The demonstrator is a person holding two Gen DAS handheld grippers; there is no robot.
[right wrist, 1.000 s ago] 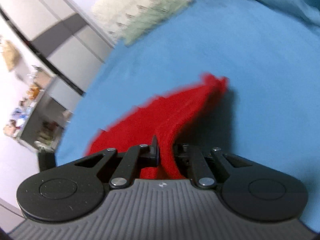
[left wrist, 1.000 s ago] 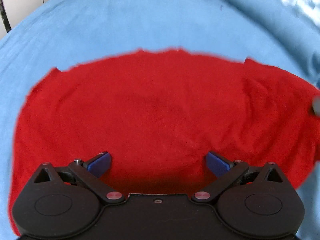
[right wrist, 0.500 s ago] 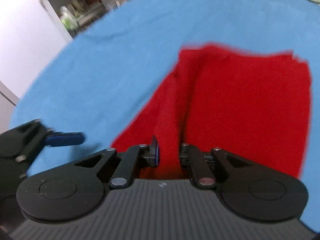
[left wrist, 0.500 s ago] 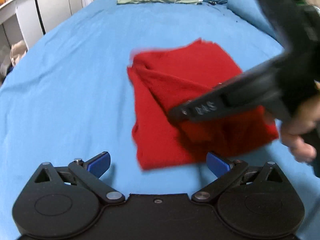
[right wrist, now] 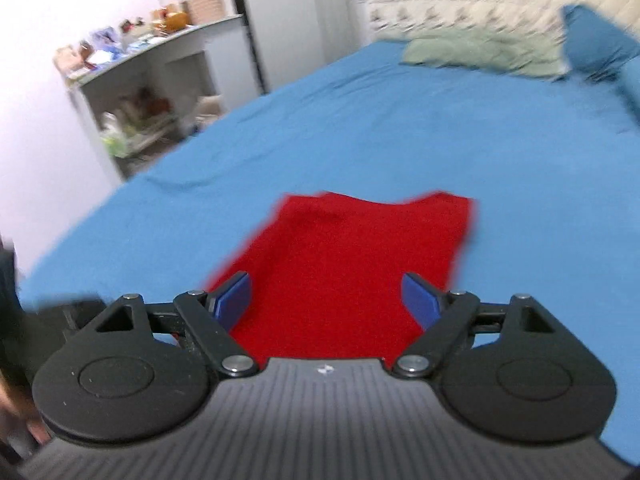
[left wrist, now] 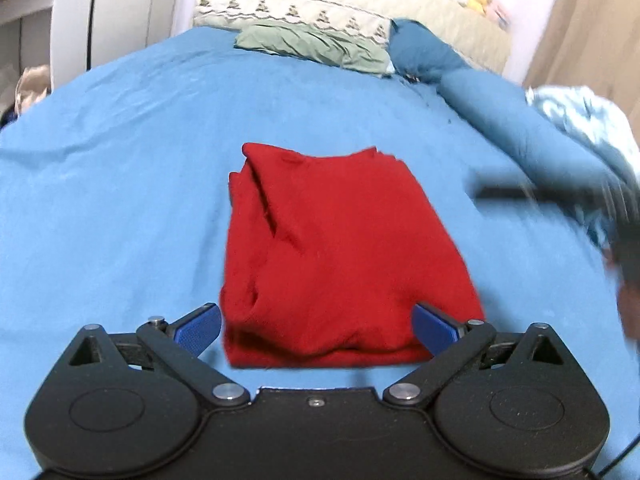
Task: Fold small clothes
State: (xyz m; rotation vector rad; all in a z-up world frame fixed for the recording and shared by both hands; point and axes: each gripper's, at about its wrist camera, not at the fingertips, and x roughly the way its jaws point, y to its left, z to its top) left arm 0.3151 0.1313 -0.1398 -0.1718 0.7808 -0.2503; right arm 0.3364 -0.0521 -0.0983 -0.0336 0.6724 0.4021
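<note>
Gaping wide and empty, left tool (left wrist: 316, 326) and right tool (right wrist: 330, 296) flank the folded red garment (left wrist: 336, 256).

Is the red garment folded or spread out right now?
Folded: the red garment lies as a compact layered rectangle on the blue sheet, creases showing along one side.

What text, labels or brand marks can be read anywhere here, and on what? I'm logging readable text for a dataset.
None can be read.
Right hand-held gripper: a small pale mark on its grey body, too small to read.
Shelf clutter: too blurred to read.
Red garment and blue bedsheet: no print visible.
</note>
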